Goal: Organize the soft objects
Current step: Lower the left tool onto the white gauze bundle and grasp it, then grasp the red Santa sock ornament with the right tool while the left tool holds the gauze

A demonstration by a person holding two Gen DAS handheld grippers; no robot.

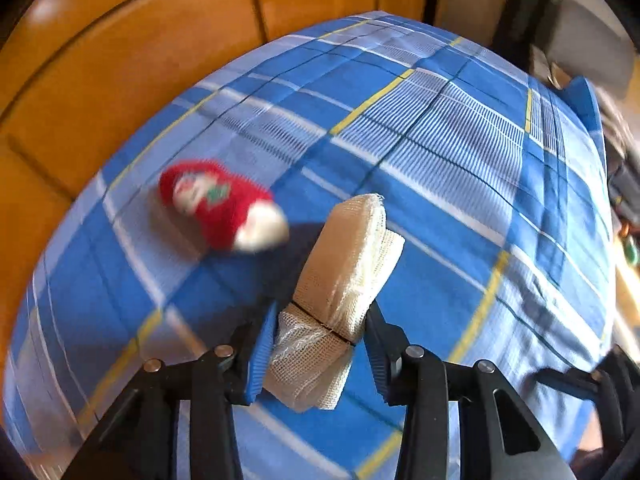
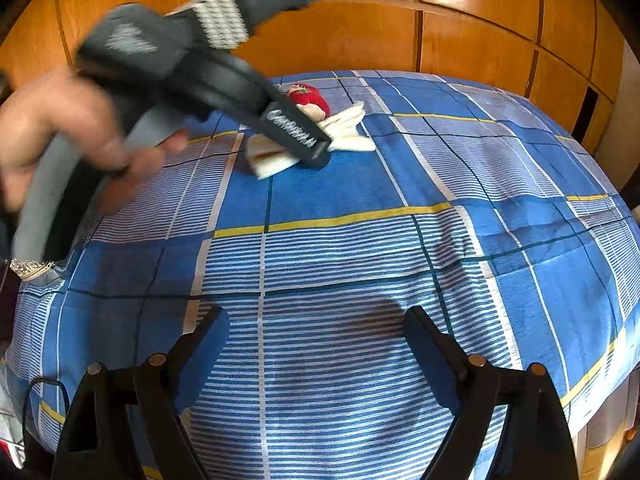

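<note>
A bed covered with a blue checked sheet stands against a wooden wardrobe. The left gripper is clamped on the near end of a cream folded cloth, whose long axis runs away and slightly right. A red sock lies just left. The right gripper gapes wide, holding nothing.

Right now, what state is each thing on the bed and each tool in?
Left tool: shut on the cream sock bundle.
Cream sock bundle: rolled, gripped at its near end.
Red Santa sock: lying loose on the bedspread, blurred.
Right tool: open, nothing between its pads.
Checked bedspread: spread flat over the bed.
</note>
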